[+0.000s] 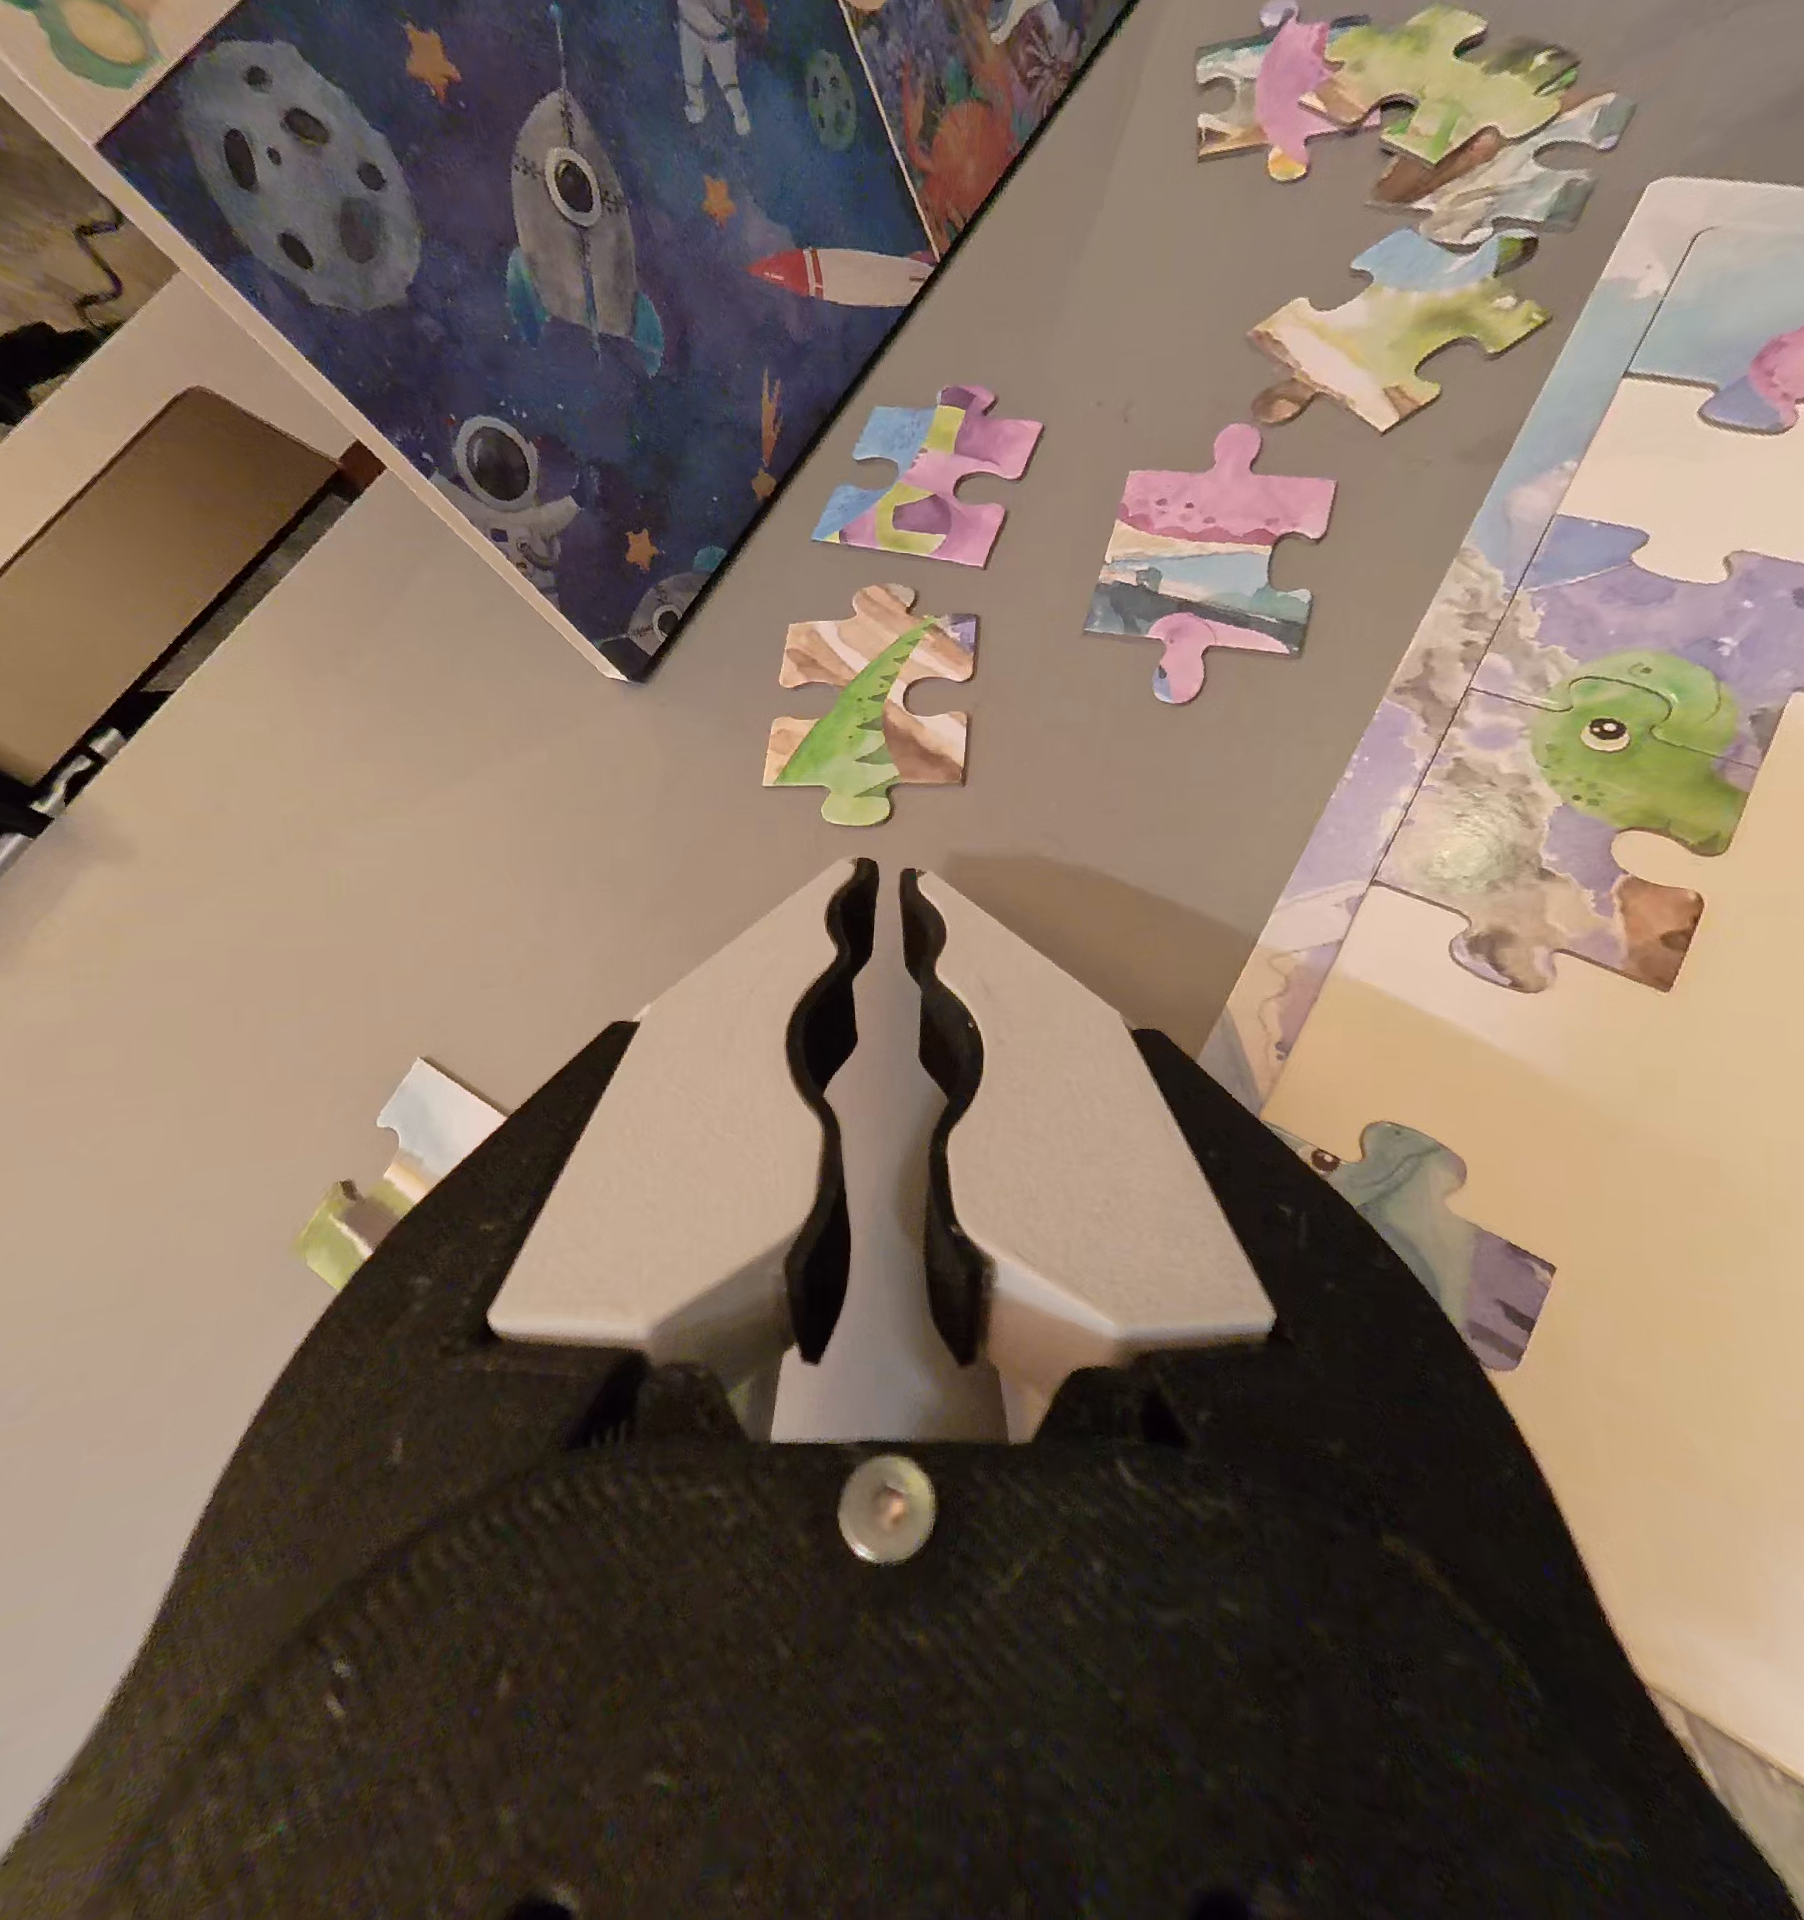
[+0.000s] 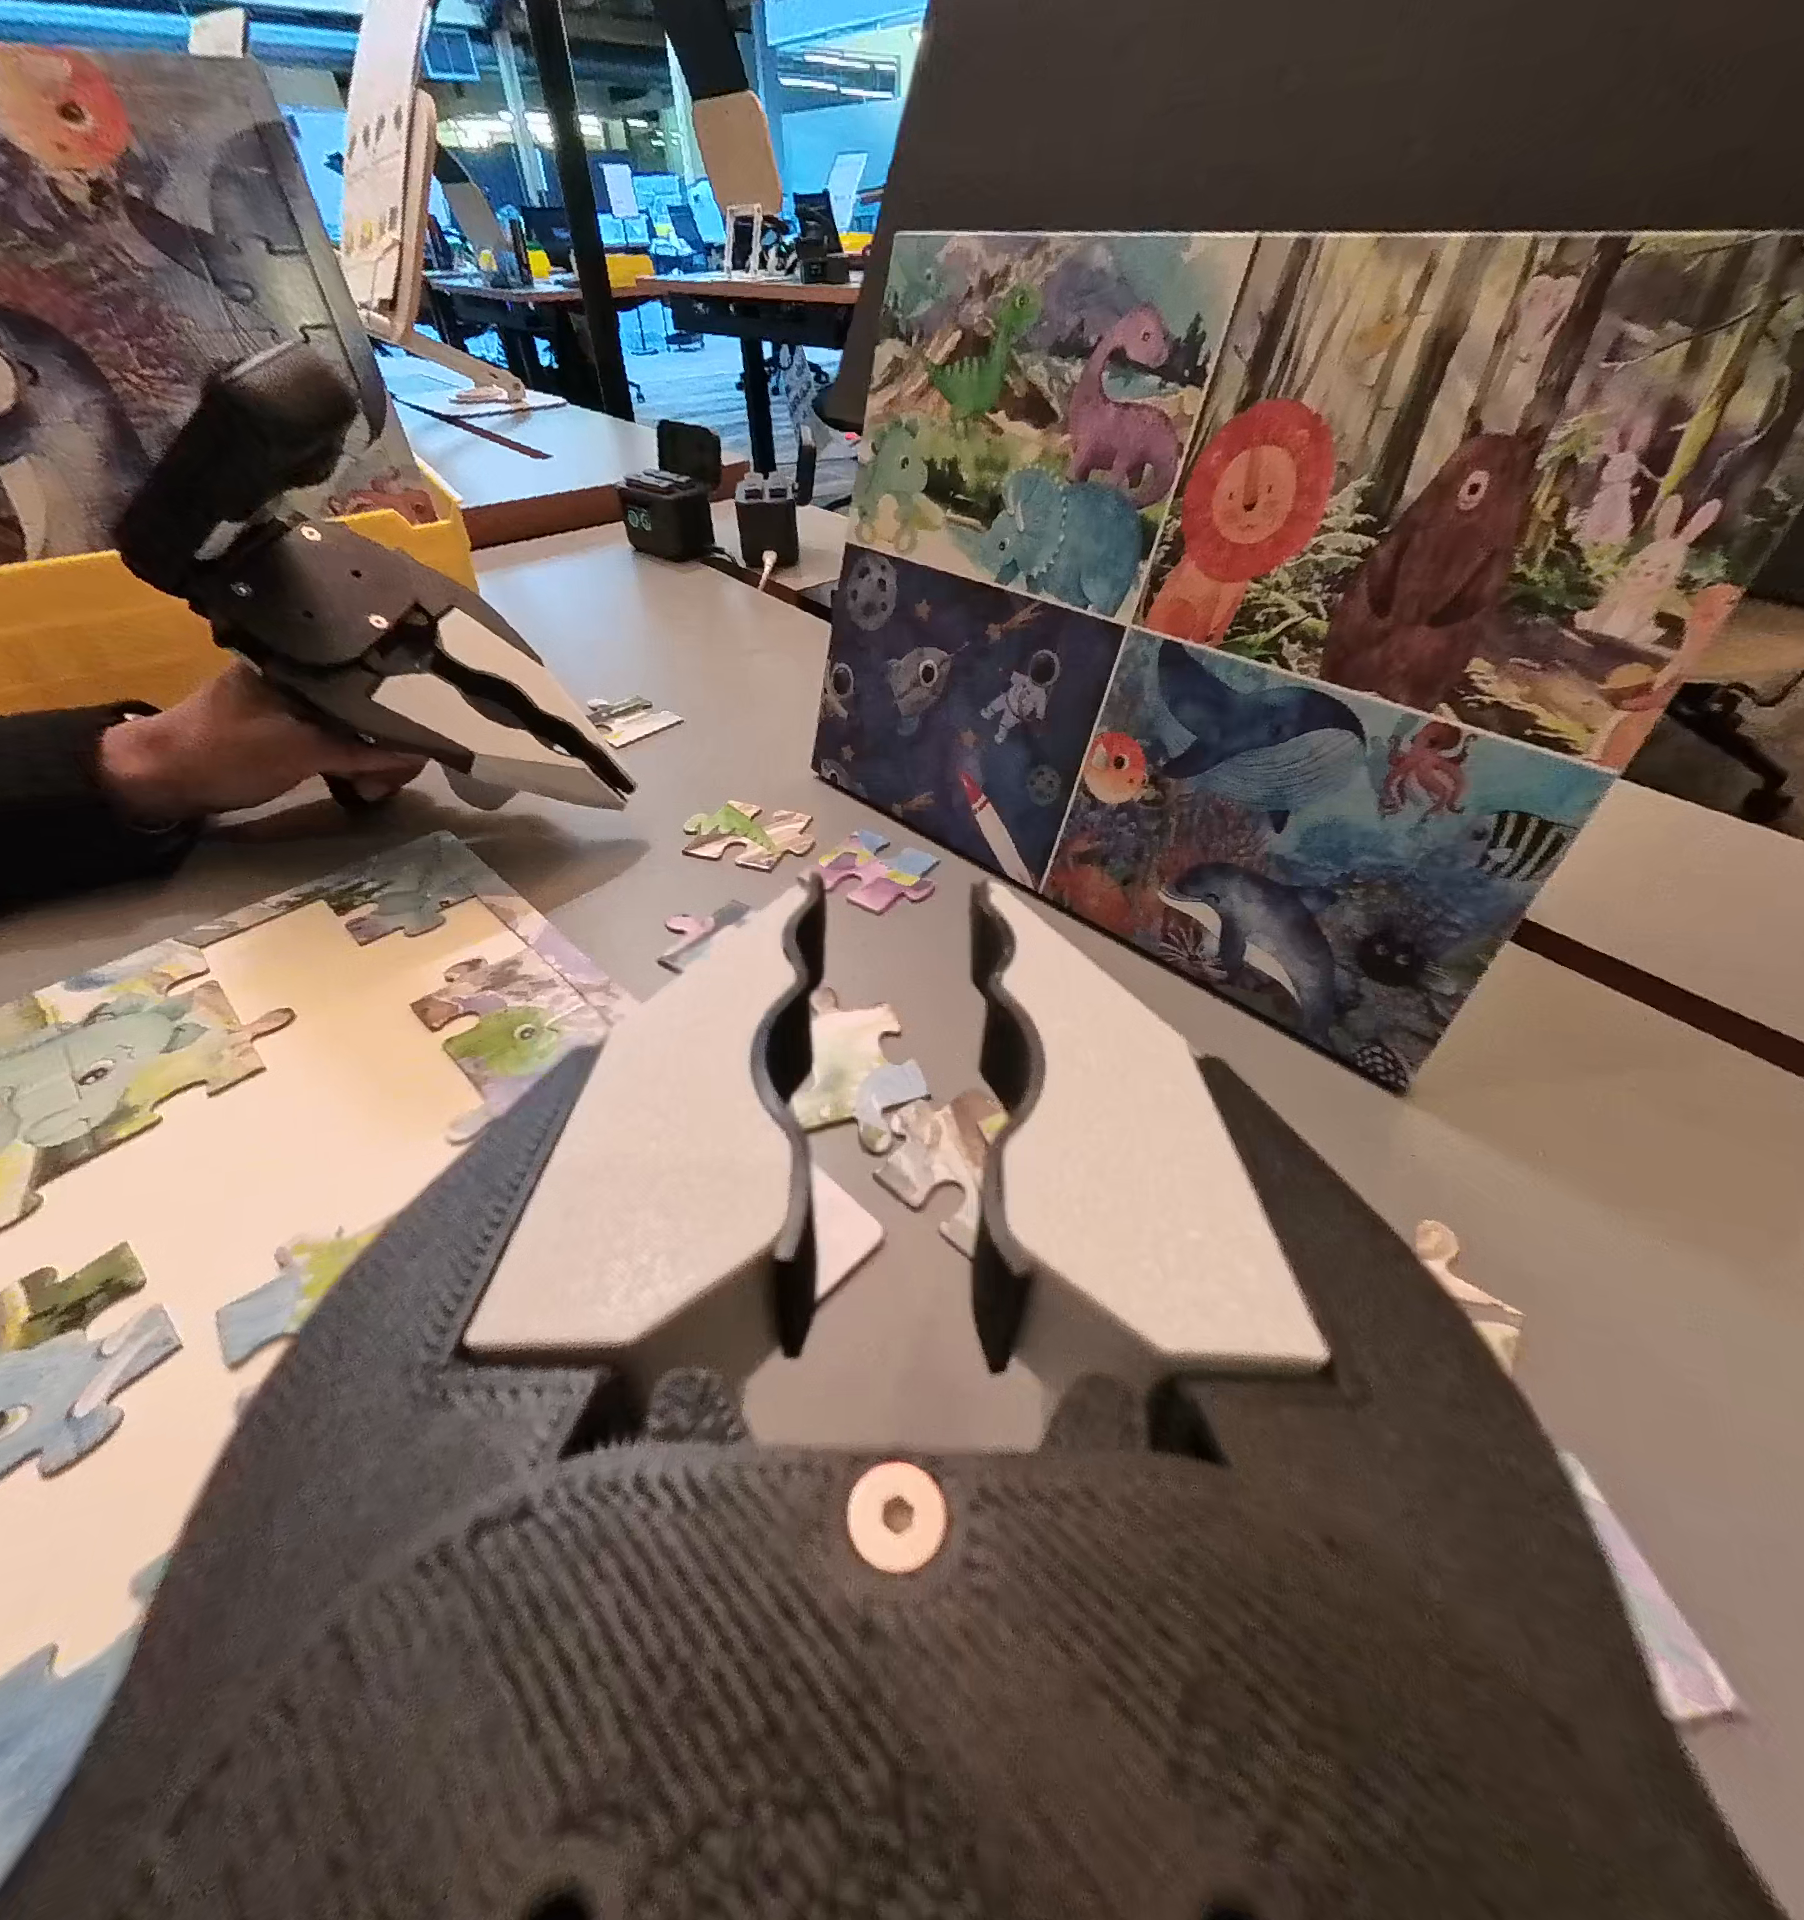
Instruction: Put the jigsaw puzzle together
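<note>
My left gripper [image 1: 887,871] is shut and empty, its tips just short of a brown piece with a green tail [image 1: 870,707]. It also shows in the right wrist view [image 2: 617,790], held by a hand. Beyond lie a pink-and-blue piece [image 1: 929,478], a pink-and-teal piece [image 1: 1210,561] and a heap of pieces [image 1: 1397,114]. The puzzle tray [image 1: 1604,1195] at right holds a fitted green dinosaur head [image 1: 1625,748]. My right gripper [image 2: 898,904] is open and empty above loose pieces [image 2: 919,1122], beside the tray [image 2: 285,1122].
The puzzle box [image 2: 1241,623] stands upright on the grey table [image 1: 410,883], behind the loose pieces. Its space picture [image 1: 524,260] shows left of them. A yellow bin [image 2: 46,623] and black chargers [image 2: 669,509] stand at the back. My right fingertips sit around 25 cm from my left ones. The pink-and-teal piece [image 1: 1210,561] lies around 10 cm away from my left fingertips.
</note>
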The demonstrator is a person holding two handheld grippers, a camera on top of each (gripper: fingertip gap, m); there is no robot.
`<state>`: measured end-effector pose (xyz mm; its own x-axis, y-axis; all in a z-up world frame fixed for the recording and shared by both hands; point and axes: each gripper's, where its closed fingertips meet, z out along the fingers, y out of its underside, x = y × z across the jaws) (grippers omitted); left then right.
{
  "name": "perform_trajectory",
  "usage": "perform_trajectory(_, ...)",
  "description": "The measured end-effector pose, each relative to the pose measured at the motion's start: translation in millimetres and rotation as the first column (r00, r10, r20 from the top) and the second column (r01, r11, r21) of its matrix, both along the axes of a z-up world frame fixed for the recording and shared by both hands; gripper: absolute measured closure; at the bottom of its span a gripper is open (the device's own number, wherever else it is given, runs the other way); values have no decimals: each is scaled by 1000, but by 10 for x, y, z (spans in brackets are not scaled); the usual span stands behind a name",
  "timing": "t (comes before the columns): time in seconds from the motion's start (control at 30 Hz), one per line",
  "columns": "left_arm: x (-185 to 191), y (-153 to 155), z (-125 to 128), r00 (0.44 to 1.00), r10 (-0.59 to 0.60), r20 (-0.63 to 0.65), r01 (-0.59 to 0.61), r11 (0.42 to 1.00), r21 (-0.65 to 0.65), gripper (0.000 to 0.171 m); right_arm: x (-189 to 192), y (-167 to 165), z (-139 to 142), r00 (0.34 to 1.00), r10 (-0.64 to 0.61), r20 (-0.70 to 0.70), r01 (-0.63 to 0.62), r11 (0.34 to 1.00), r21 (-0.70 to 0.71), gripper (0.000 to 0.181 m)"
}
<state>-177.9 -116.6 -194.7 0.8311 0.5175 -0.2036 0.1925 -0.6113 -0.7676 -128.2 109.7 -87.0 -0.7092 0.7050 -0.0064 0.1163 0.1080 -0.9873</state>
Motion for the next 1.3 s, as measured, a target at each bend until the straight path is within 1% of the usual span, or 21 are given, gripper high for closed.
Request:
perform_trajectory(0.17,-3,-2,11,1000,1,9,-1,1000,14,168,-25,-6,-85,999,11,36,-10,1000,-11,155)
perform_trajectory(0.3,0,1,5,1000,0,1,0,1000,3,168,22,-64,-53,999,36,25,-36,999,-2,154)
perform_trajectory(0.37,2,4,-5,1000,-2,-3,2,1000,-6,168,92,-149,-63,996,85,29,-86,996,23,151)
perform_trajectory(0.4,3,5,-9,1000,-2,-3,2,1000,-10,168,172,-228,-96,988,147,55,-149,988,38,150)
perform_trajectory(0.47,3,5,-12,1000,-2,-3,2,1000,-12,168,354,-385,-176,955,277,108,-284,957,58,148)
perform_trajectory(0.57,-1,2,-2,1000,-1,4,1,1000,0,168,565,-553,-335,904,397,159,-417,901,121,143)
perform_trajectory(0.63,-2,0,6,1000,1,9,-1,1000,9,168,714,-658,-506,859,460,223,-499,849,173,140)
perform_trajectory(0.67,-2,-1,8,1000,1,9,-1,1000,11,168,775,-696,-615,840,472,268,-529,823,207,140)
perform_trajectory(0.73,-1,-1,6,1000,0,7,0,1000,8,168,857,-742,-849,812,456,364,-563,776,284,134)
perform_trajectory(0.8,3,3,-2,1000,-1,4,1,1000,-1,168,974,-797,-1005,778,454,434,-606,724,329,129)
perform_trajectory(0.93,6,6,-15,1000,-3,0,3,1000,-13,168,1200,-945,-1044,726,503,469,-674,658,337,124)
perform_trajectory(1.07,2,2,-9,1000,-1,9,1,1000,-3,167,1278,-921,-1204,726,466,506,-680,596,426,126)
perform_trajectory(1.13,2,2,-4,1000,-1,11,1,1000,2,167,1286,-924,-1210,732,471,492,-677,587,444,128)
perform_trajectory(1.2,5,3,8,1000,-3,7,3,1000,9,168,1275,-909,-1220,739,473,479,-671,577,466,136)
perform_trajectory(1.3,4,1,15,1000,-3,13,2,1000,18,168,1272,-903,-1227,741,480,469,-670,566,480,139)
